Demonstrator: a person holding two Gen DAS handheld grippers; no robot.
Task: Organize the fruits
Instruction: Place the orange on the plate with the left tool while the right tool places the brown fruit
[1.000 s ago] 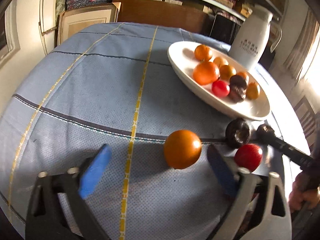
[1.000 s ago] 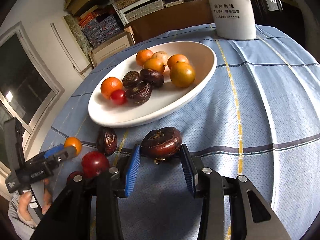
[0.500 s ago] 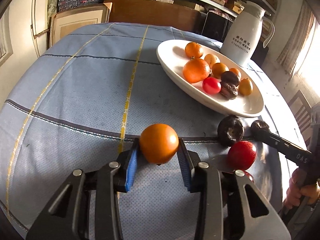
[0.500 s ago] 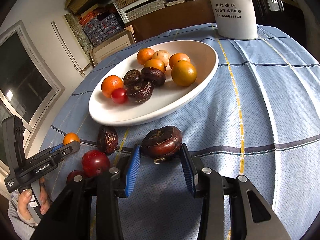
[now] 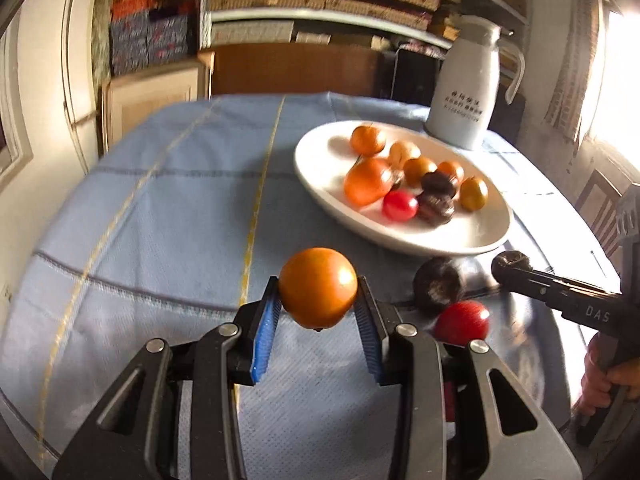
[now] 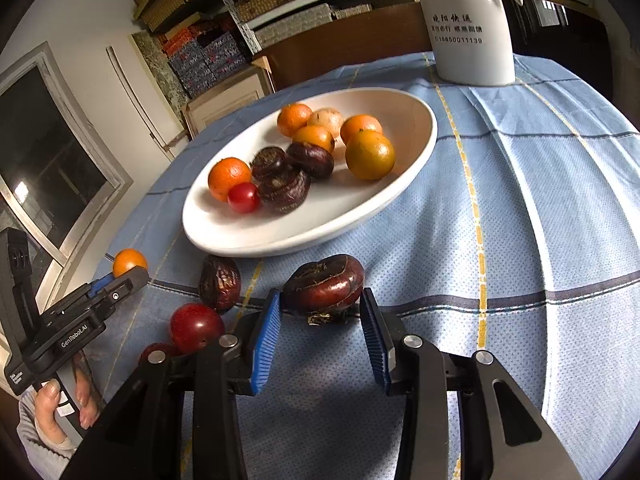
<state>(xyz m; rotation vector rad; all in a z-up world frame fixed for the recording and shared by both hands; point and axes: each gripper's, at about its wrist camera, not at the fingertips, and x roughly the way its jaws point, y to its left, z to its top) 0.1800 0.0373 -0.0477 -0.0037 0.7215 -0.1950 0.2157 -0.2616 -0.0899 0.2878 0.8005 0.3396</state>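
My left gripper (image 5: 318,312) is shut on an orange fruit (image 5: 318,286) and holds it above the blue tablecloth. My right gripper (image 6: 322,322) is shut on a dark brown water chestnut (image 6: 324,282), just in front of the white oval plate (image 6: 404,172). The plate (image 5: 472,236) holds several orange, dark and red fruits. On the cloth near the plate lie a dark fruit (image 6: 219,282) and a red fruit (image 6: 196,327); they also show in the left wrist view as the dark one (image 5: 438,286) and the red one (image 5: 462,320).
A white thermos jug (image 6: 468,24) stands behind the plate, also in the left wrist view (image 5: 466,84). A second red fruit (image 6: 158,350) lies partly hidden beside my right gripper. Shelves, boxes and a wooden cabinet stand beyond the round table's far edge.
My left gripper closed on the orange fruit and lifted it off the cloth. My right gripper stayed shut on the water chestnut and moved slightly towards the plate.
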